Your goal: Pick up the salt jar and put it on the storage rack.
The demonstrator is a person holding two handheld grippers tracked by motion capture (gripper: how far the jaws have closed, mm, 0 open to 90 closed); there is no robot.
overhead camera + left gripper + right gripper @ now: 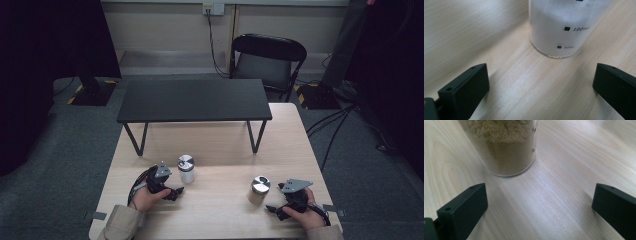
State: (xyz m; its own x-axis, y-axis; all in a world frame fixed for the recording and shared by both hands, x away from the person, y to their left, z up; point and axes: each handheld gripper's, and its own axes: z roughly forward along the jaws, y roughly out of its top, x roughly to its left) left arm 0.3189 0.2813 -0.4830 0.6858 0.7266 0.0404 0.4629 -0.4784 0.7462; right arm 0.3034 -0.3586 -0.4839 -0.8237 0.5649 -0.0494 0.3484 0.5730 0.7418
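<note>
The left gripper (176, 191) is resting at the lower left of the frame, fingers apart, facing the white-powder jar (186, 169) just beyond. At the lower right, the right gripper (270, 209) is sitting with fingers apart near the brown-powder jar (259, 190) on the surface (220, 150).

Tan sleeves, black grippers (176, 192)

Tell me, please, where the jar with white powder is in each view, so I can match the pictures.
High view: the white-powder jar stands left of centre on the wooden table, just beyond the left gripper.
Left gripper view: the jar is at top centre, ahead of the open jaws.
Right gripper view: not in it; a brown-powder jar stands there.
Shared landmark: the table's pale wood grain.
</note>
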